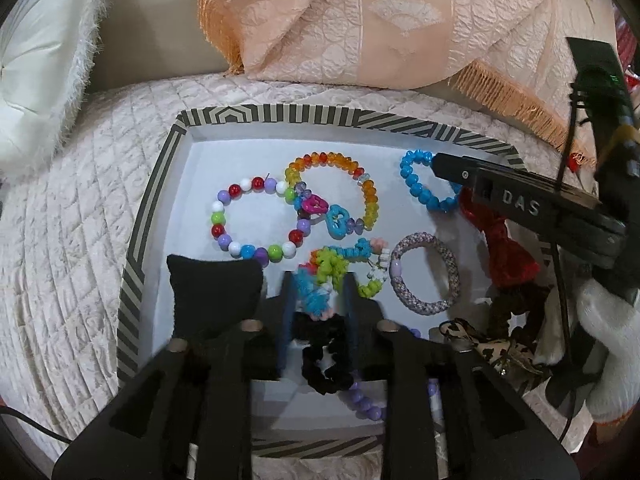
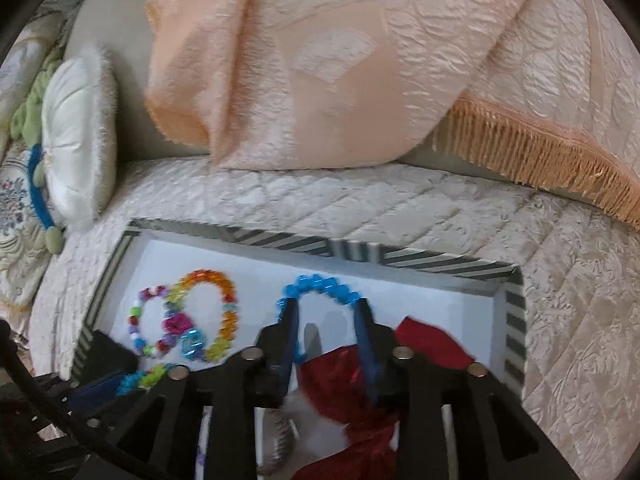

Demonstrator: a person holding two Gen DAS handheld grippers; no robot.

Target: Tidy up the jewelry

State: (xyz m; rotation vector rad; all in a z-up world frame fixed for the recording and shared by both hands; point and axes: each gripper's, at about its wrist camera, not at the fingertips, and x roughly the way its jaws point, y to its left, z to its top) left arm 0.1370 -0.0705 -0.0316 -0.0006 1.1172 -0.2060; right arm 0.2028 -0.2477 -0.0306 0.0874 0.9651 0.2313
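Sorting looks partly done, judging by how the pieces lie in the striped tray (image 1: pixel 134 240) on the quilted bed. At the tray's near left sits a black cushion (image 1: pixel 214 284), with nothing on it. Just beyond it, the multicolour bead bracelet (image 1: pixel 224 232) lies flat and round, and the orange bracelet (image 1: pixel 370 196) lies beside it, the two overlapping where pink and blue charms (image 1: pixel 334 218) sit; these seem laid out already. Nearer the middle, the left gripper (image 1: pixel 318 284) has its jaws parted around a tangled loom-band bracelet (image 1: pixel 332 264) of blue, green and orange; whether the fingers actually pinch it I cannot tell. A black scrunchie (image 1: pixel 324 368) and purple beads (image 1: pixel 366 402) lie under that gripper at the near edge, still in a heap. Right of centre, a braided pink bangle (image 1: pixel 426 278) lies flat by itself. Farther right, the right gripper (image 2: pixel 326 312) reaches into the tray's far right part, its jaws spread wide across the blue bead bracelet (image 2: pixel 320 286), fingertips touching the loop on either side; it looks to be placing or spreading it, not clamping it. At the far right, a red scrunchie (image 1: pixel 504 252), a dark one, and a leopard-print bow (image 1: pixel 486 342) are bunched at the tray's edge, so that corner and the near heap seem to be what is left.
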